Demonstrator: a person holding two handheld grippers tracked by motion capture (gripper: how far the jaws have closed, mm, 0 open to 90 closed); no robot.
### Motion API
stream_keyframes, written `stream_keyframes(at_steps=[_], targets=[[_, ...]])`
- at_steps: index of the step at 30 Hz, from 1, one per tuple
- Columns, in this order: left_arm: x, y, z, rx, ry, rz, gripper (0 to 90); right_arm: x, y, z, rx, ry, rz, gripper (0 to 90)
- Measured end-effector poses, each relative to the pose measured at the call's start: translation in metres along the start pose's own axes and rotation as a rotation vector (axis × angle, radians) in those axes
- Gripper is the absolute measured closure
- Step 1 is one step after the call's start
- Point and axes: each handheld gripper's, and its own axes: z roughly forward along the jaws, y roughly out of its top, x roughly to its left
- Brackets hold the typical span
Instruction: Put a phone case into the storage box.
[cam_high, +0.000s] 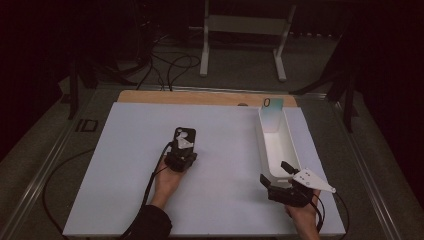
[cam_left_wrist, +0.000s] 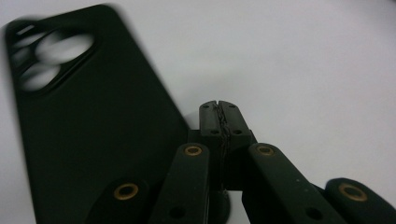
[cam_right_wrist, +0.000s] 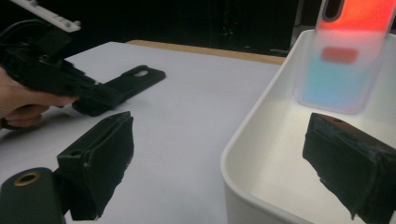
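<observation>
While the black phone case (cam_high: 184, 136) lies mid-surface beside the closed, empty left gripper (cam_left_wrist: 219, 116), the right gripper (cam_high: 276, 175) waits open at the white bin's (cam_high: 287, 150) near end — one iridescent case (cam_right_wrist: 343, 56) binned, transfer pending.

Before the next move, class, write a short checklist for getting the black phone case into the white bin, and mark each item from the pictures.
1. Left claw shut with nothing between its jaws: ok.
2. Black phone case lies flat on the white board, beside the left claw, not gripped: ok.
3. Right claw open, its jaws either side of the near wall of the white bin: ok.
4. Bin has room: ok; a pale phone case leans at its far end.
5. Left claw touching the black case: cannot tell.
</observation>
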Motion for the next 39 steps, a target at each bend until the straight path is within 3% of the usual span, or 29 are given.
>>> stream_keyframes(at_steps=[4, 5, 8, 10, 11, 14, 19, 20, 23, 28, 31, 35, 39], targets=[[0.010, -0.007, -0.009, -0.001, 0.036, -0.027, 89.6, 0.000, 0.000, 0.000, 0.000, -0.002, 0.003, 8.7], [0.019, -0.012, -0.015, 0.002, 0.078, -0.044, 89.6, 0.000, 0.000, 0.000, -0.001, 0.000, 0.004, 8.8], [0.031, -0.017, -0.022, -0.002, 0.127, -0.090, 89.5, 0.000, 0.000, 0.000, 0.000, -0.005, 0.001, 8.8], [0.031, -0.017, -0.022, -0.002, 0.127, -0.090, 89.5, 0.000, 0.000, 0.000, 0.000, -0.005, 0.001, 8.8], [0.041, -0.021, -0.026, -0.007, 0.144, -0.135, 89.5, 0.000, 0.000, 0.000, 0.000, -0.005, 0.001, 8.7], [0.045, -0.024, -0.027, -0.017, 0.133, -0.158, 89.5, 0.000, 0.000, 0.001, 0.001, -0.004, 0.002, 8.8], [0.043, -0.024, -0.025, -0.022, 0.122, -0.145, 86.0, 0.000, 0.000, 0.001, 0.003, -0.003, 0.000, 8.7], [0.041, -0.023, -0.032, -0.090, 0.065, -0.123, 86.0, 0.000, 0.000, 0.001, 0.001, -0.003, 0.001, 8.7], [0.039, -0.019, -0.042, -0.147, 0.046, -0.101, 79.5, -0.001, 0.000, 0.000, -0.005, 0.002, 0.012, 8.7], [0.039, -0.017, -0.065, -0.208, 0.013, -0.082, 63.6, -0.001, 0.001, 0.000, -0.002, 0.008, 0.014, 8.7], [0.041, -0.022, -0.082, -0.234, -0.029, -0.074, 56.4, -0.002, 0.001, 0.000, -0.002, 0.016, 0.013, 8.7], [0.045, -0.034, -0.105, -0.273, -0.023, -0.064, 46.7, -0.004, 0.001, -0.001, -0.020, 0.036, 0.007, 10.7], [0.049, -0.049, -0.124, -0.304, 0.048, -0.052, 30.3, -0.003, 0.002, -0.001, -0.040, 0.046, -0.002, 10.8]])
